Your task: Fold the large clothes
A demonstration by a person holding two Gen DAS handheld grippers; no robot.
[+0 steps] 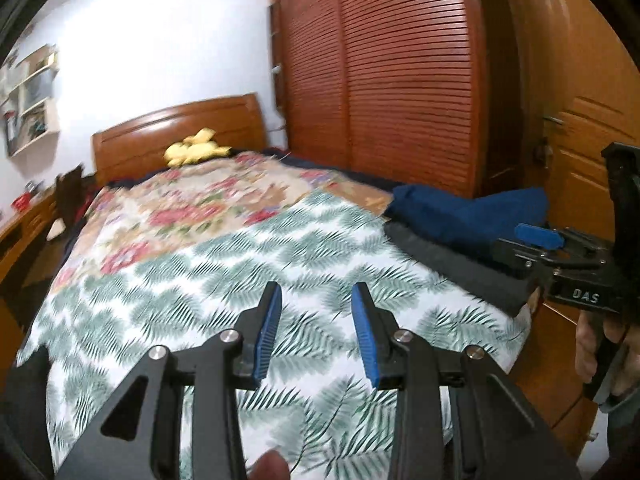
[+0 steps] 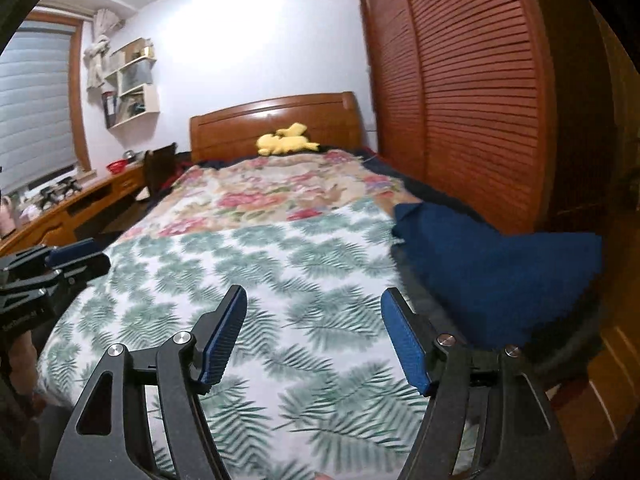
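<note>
Left gripper [image 1: 316, 296] was released, jaws apart, holding nothing, hovering over the leaf-print sheet [image 1: 224, 280]. Right gripper [image 2: 314, 300] was spread wider, also holding nothing. Clothes sat at the bed's right edge: a blue garment [image 2: 500, 276] piled on a dark grey one [image 1: 452, 260], just ahead-right of the right gripper. Floral quilt [image 2: 280, 192] and yellow plush toy [image 2: 286, 140] lay further back, near the headboard [image 2: 276, 120]. Motion blur hid the garments' outlines.

On the bed [image 2: 280, 280], a plush toy [image 2: 286, 142] lies before the headboard [image 2: 276, 120]. Folded clothes [image 2: 500, 272] sit at the bed's right edge, beside the wardrobe [image 2: 472, 100]. A table [image 2: 60, 212] stands left.
</note>
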